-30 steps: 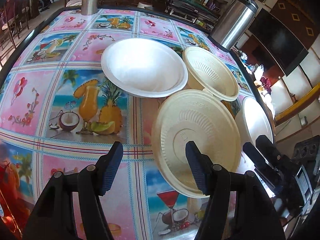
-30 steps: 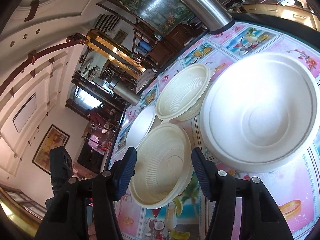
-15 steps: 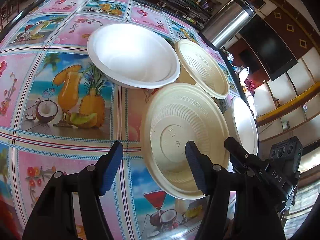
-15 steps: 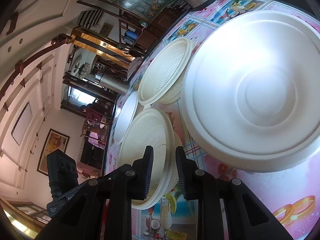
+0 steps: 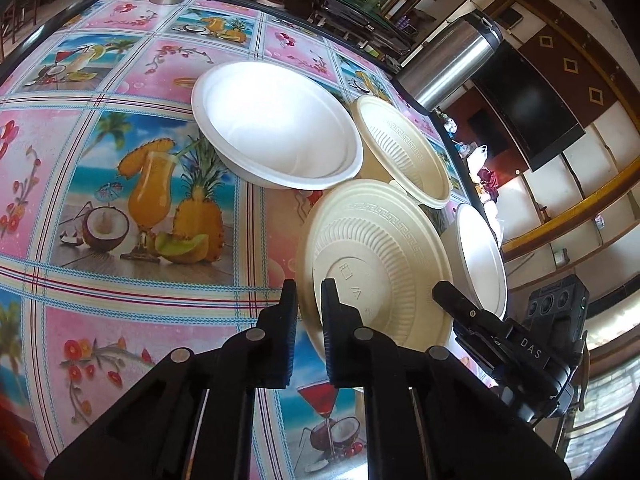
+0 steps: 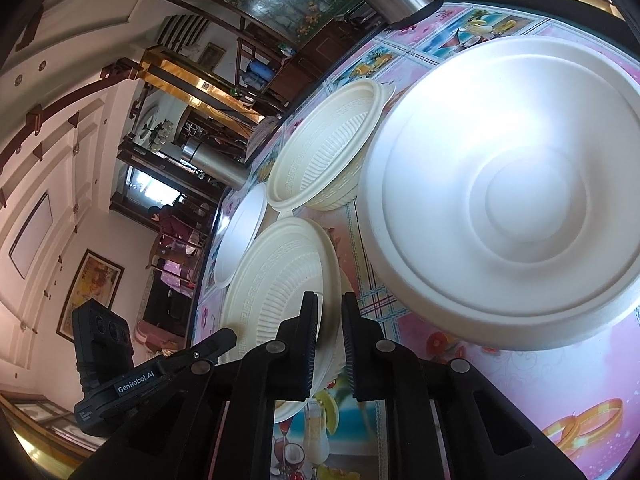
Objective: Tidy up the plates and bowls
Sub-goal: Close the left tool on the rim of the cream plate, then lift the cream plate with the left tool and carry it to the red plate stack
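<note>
A: Where's the ribbed cream bowl [image 5: 372, 256]?

B: Tilted up off the counter [image 5: 100, 128], pinched by its rim from both sides. The left gripper [image 5: 309, 296] has its jaws closed on the near edge; the right gripper [image 6: 329, 312] clamps the opposite edge.

A: Around it?

B: A second ribbed cream bowl [image 5: 404, 156] just behind, a large white bowl [image 5: 276, 124] beside that, another white bowl [image 5: 482, 256] near the counter's edge.

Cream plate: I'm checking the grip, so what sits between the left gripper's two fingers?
In the left wrist view, the near rim of the cream plate sits between the fingers of the left gripper, which is closed on it; nothing else shows there.
</note>
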Demonstrator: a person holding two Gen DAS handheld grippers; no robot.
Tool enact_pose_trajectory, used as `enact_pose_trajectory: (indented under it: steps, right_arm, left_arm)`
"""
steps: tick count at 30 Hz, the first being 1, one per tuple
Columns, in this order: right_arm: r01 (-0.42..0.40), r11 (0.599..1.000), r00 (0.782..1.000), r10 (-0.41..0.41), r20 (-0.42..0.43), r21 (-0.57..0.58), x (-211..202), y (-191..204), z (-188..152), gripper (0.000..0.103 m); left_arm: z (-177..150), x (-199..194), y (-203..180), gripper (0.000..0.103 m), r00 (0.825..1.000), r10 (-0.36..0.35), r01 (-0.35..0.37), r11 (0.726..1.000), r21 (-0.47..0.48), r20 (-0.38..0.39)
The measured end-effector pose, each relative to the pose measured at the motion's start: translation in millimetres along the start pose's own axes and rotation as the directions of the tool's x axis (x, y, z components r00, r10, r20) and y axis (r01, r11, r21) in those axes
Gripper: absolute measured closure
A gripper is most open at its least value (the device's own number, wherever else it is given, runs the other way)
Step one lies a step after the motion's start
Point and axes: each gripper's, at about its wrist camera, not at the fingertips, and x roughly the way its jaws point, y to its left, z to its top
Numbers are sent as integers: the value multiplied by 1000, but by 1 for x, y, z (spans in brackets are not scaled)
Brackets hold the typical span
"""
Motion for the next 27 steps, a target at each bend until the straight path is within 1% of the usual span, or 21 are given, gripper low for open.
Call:
enact_pose_trajectory:
  steps: [2, 10, 17, 27]
  right_arm:
    - [-6, 1000, 1000, 6, -5, 4, 3, -1, 1, 90]
    - [8, 1000, 1000, -8, 15, -7, 0, -2, 1, 92]
    - [-15, 1000, 1000, 15, 7, 23, 1, -8, 3, 92]
    - [-14, 1000, 1000, 13, 13, 27, 1, -11, 4, 93]
  left_arm:
    - [-1, 1, -2, 94, 1000, 2, -2, 1000, 10, 5]
    - [-1, 0, -1, 94, 1000, -30, 30, 1000, 4, 2]
    - [-2, 1, -1, 94, 999, -42, 42, 999, 7, 3]
    - [-8, -2, -14, 93, 999, 17, -20, 998, 67, 47]
